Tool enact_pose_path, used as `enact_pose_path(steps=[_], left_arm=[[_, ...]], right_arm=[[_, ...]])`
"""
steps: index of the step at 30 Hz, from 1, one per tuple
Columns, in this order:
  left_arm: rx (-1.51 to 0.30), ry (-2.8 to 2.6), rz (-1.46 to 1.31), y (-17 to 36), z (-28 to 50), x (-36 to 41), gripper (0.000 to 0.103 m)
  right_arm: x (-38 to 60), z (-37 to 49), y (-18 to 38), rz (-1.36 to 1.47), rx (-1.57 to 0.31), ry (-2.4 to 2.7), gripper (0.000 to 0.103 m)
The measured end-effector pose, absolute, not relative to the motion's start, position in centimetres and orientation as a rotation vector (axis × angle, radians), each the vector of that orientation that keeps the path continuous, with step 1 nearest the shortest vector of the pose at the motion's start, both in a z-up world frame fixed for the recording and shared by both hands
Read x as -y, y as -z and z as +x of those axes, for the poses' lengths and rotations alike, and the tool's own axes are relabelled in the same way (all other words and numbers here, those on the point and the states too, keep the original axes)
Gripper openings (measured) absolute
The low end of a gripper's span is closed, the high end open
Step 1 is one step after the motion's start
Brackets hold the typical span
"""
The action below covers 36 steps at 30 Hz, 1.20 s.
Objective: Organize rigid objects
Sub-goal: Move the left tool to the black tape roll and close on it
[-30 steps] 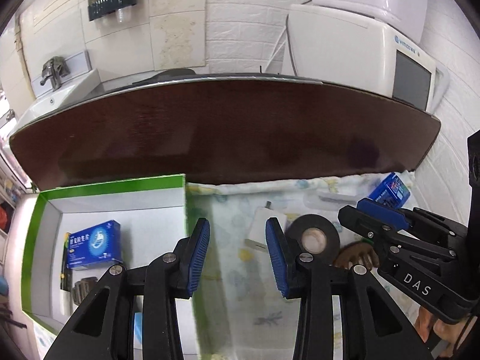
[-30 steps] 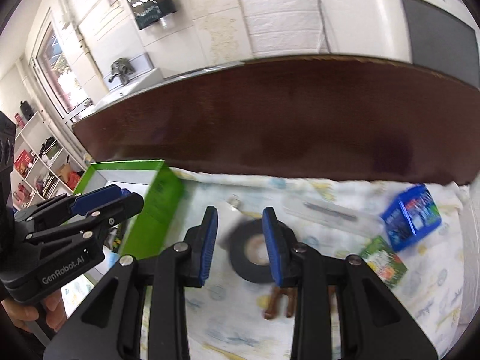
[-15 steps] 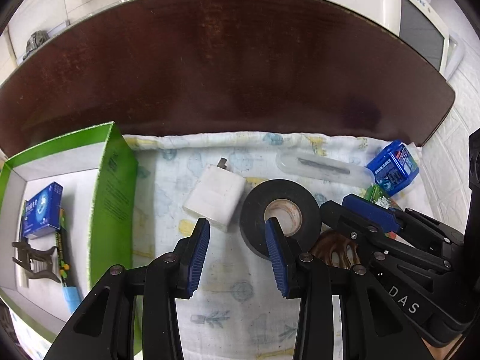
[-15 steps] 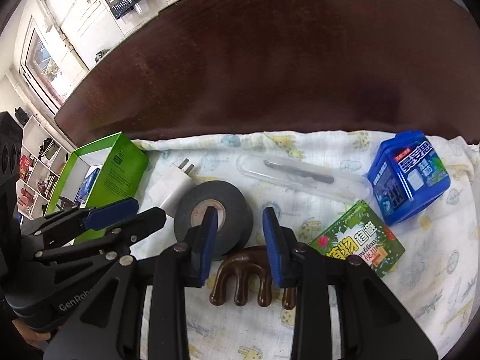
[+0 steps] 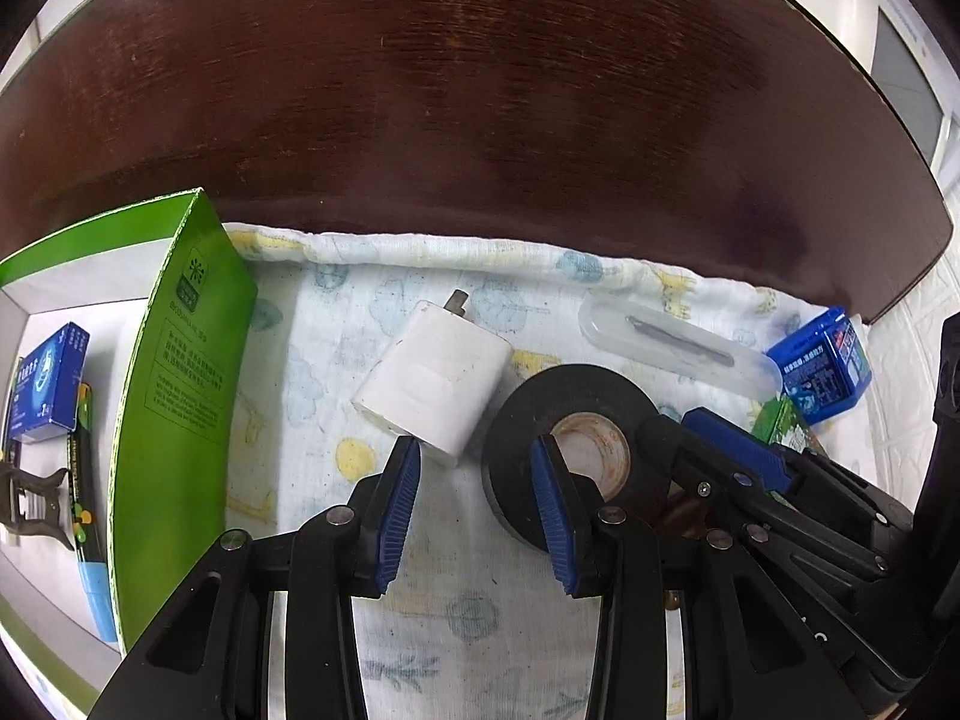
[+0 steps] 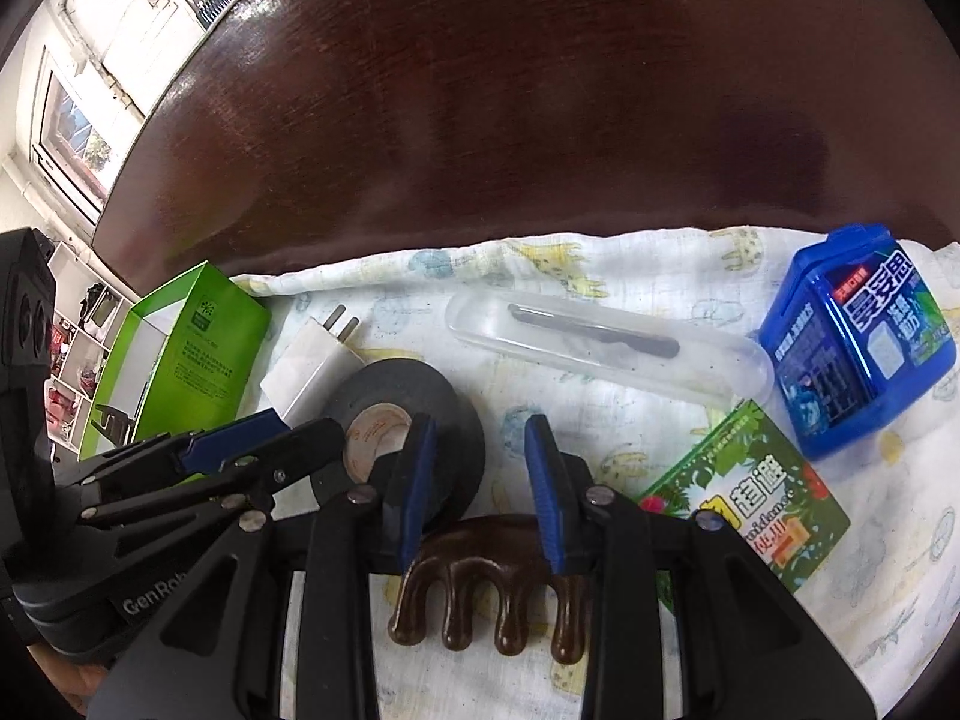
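The tape roll [image 5: 576, 444] lies flat on the patterned cloth [image 5: 420, 618], in the middle of the loose things, with the white plug [image 5: 435, 381] touching or just beside its far-left side and the brown comb [image 6: 492, 588] just beside its near side. Both grippers hang over this cluster. The left gripper [image 5: 474, 516] has its jaws spread and empty, one pad near the plug's near corner, the other over the roll's core; it looks lined up for either, and I cannot tell which. The right gripper [image 6: 480, 492] also stands spread and holds nothing, straddling the comb's back, one pad over the roll's rim. That suits a pinch across the comb's narrow spine, the teeth pointing toward the near edge.

Farther out lie a clear case [image 6: 606, 348] with a dark tool inside, toward the cloth's far edge, a blue bottle [image 6: 858, 342] at its far right corner, and a green packet [image 6: 750, 510] near the comb. The green box [image 5: 180, 396] stands open at the cloth's left edge, already holding a blue carton [image 5: 48, 384] and other pieces, so it is likely the destination.

Room is tight here: the two grippers nearly touch over the roll, and the box's tall wall must be cleared on the way in. Beyond the cloth the counter [image 5: 480, 120] is bare.
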State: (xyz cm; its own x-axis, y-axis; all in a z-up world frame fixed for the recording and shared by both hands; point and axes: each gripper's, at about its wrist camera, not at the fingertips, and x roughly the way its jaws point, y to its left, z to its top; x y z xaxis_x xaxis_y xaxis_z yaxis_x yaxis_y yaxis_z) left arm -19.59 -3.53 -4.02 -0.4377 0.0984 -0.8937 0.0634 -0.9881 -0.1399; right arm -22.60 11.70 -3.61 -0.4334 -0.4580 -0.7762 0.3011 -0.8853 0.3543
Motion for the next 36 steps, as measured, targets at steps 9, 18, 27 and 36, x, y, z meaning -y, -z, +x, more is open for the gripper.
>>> enact_pose_path(steps=[9,18,27,36], left_arm=[[0.295,-2.605,-1.649,4.2,-19.6,3.9,0.039],[0.376,-2.551,-1.676,4.8,-19.8,3.9,0.036],[0.349,-2.535,-1.685,4.8,-19.4,3.4,0.026],[0.335,-2.547,-1.646,3.4,-18.8,3.9,0.026]], right_arm=[[-12.3,-22.6,3.6,1.345,0.263,2.283,0.029],[-13.0,-22.9,4.0,1.359,0.359,2.221,0.027],[-13.0,-22.6,4.0,1.362,0.402,2.193,0.019],[-12.5,-21.4,2.4,1.334,0.371,2.223,0.019]])
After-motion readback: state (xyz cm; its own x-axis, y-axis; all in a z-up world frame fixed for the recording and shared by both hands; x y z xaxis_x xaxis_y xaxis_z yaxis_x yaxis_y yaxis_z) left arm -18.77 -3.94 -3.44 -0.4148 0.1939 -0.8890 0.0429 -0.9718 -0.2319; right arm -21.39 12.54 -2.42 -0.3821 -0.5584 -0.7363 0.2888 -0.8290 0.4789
